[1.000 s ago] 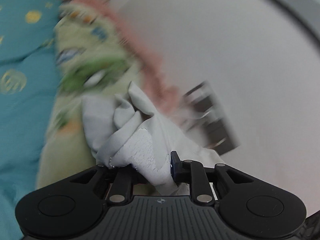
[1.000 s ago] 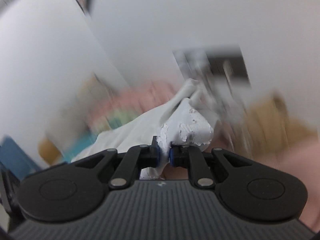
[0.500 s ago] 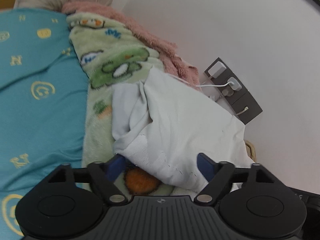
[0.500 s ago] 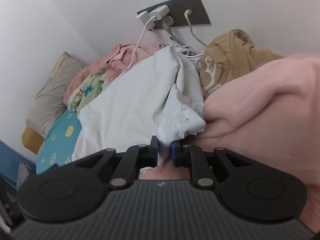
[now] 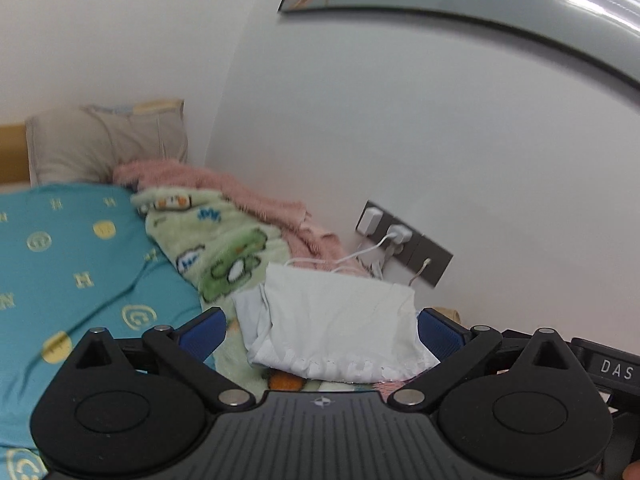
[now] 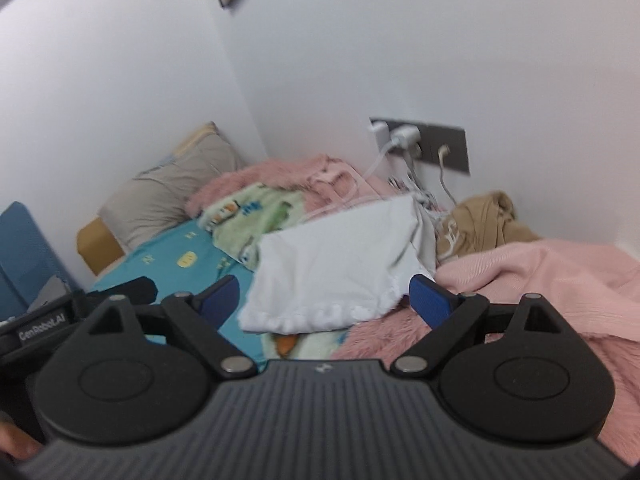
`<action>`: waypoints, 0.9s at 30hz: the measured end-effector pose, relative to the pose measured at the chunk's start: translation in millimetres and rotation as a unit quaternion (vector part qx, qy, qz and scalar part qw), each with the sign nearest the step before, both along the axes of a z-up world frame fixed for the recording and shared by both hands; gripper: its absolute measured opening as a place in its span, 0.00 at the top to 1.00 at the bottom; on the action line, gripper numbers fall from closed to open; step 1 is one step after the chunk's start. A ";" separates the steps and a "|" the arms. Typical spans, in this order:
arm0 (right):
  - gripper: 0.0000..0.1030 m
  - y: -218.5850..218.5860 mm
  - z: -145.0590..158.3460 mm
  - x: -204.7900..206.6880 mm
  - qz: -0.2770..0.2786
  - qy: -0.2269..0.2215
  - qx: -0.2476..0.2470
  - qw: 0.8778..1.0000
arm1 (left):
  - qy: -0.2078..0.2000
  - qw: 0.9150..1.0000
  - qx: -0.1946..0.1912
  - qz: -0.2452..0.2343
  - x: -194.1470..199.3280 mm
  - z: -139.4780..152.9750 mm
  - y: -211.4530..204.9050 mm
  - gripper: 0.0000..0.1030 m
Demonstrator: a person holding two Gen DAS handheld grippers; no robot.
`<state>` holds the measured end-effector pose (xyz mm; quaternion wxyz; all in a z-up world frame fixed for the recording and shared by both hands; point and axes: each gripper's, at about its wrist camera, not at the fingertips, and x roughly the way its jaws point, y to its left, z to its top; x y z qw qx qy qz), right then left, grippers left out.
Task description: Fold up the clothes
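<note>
Folded white garment (image 5: 336,316) on green blanket (image 5: 224,248), claws opening

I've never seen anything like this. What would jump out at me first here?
The folded white garment, lying on the bed's green cartoon blanket near the wall. Two black grippers, left and right, frame it with blue-padded jaws opening wide, nothing between them. A pink blanket lies heaped at right.
</note>
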<state>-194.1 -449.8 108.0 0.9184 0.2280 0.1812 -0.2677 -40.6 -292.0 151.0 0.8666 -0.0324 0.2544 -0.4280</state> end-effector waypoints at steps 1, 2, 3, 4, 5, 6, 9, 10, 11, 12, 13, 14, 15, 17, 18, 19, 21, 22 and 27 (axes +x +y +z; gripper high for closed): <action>0.10 7.7 5.4 -5.7 0.002 -0.004 -0.006 1.000 | -0.011 1.000 -0.002 0.000 -8.1 6.2 7.9 0.00; 0.10 15.5 10.1 -11.1 0.004 -0.008 -0.013 1.000 | -0.021 1.000 -0.004 0.000 -15.9 10.9 15.4 0.00; 0.10 23.4 14.0 -16.3 0.007 -0.011 -0.020 1.000 | -0.031 0.999 -0.006 0.000 -23.6 15.6 23.0 0.00; 0.10 31.2 17.4 -21.2 0.010 -0.013 -0.027 0.999 | -0.041 0.999 -0.009 -0.001 -31.4 20.1 30.7 0.00; 0.10 39.4 20.6 -26.0 0.013 -0.016 -0.034 0.999 | -0.051 0.999 -0.010 -0.001 -39.2 23.4 38.6 0.00; 0.10 47.6 23.1 -30.8 0.015 -0.019 -0.041 0.999 | -0.060 0.998 -0.010 -0.001 -46.4 25.8 45.2 0.00; 0.10 70.8 27.7 -43.8 0.023 -0.030 -0.060 0.997 | -0.091 0.996 -0.008 0.013 -69.6 30.5 65.7 0.00; 0.10 77.6 28.3 -47.9 0.025 -0.035 -0.065 0.997 | -0.102 0.995 -0.007 0.016 -77.2 31.2 72.6 0.00; 0.10 84.0 28.5 -52.1 0.027 -0.041 -0.069 0.996 | -0.107 0.994 -0.009 0.018 -83.3 31.2 78.8 0.00; 0.10 90.0 28.4 -56.0 0.029 -0.047 -0.072 0.996 | -0.113 0.993 -0.010 0.020 -89.3 31.2 84.9 0.00; 0.10 95.8 28.1 -59.9 0.030 -0.053 -0.076 0.995 | -0.118 0.993 -0.011 0.020 -94.8 30.6 90.1 0.00; 0.10 101.3 27.8 -63.5 0.031 -0.058 -0.080 0.995 | -0.123 0.992 -0.010 0.018 -100.5 29.8 95.6 0.00; 0.10 106.5 27.4 -66.5 0.032 -0.062 -0.084 0.994 | -0.131 0.991 -0.015 0.017 -106.2 29.2 101.3 0.00; 0.10 114.8 25.9 -71.9 0.032 -0.067 -0.092 0.993 | -0.145 0.989 -0.025 0.014 -117.3 28.2 112.4 0.00; 0.10 118.6 25.1 -74.6 0.032 -0.069 -0.096 0.992 | -0.145 0.989 -0.034 0.010 -120.5 28.0 117.1 0.00; 0.10 122.2 24.2 -77.0 0.032 -0.069 -0.099 0.992 | -0.146 0.988 -0.043 0.007 -123.7 27.7 121.6 0.00; 0.10 128.9 22.8 -80.6 0.037 -0.072 -0.105 0.991 | -0.152 0.987 -0.048 0.007 -128.3 27.6 126.5 0.00; 0.10 132.2 22.3 -81.7 0.038 -0.072 -0.111 0.990 | -0.158 0.986 -0.047 0.010 -130.9 27.4 128.4 0.00; 0.10 144.4 17.4 -80.7 0.038 -0.069 -0.138 0.987 | -0.161 0.986 -0.041 0.016 -134.5 23.3 136.5 0.00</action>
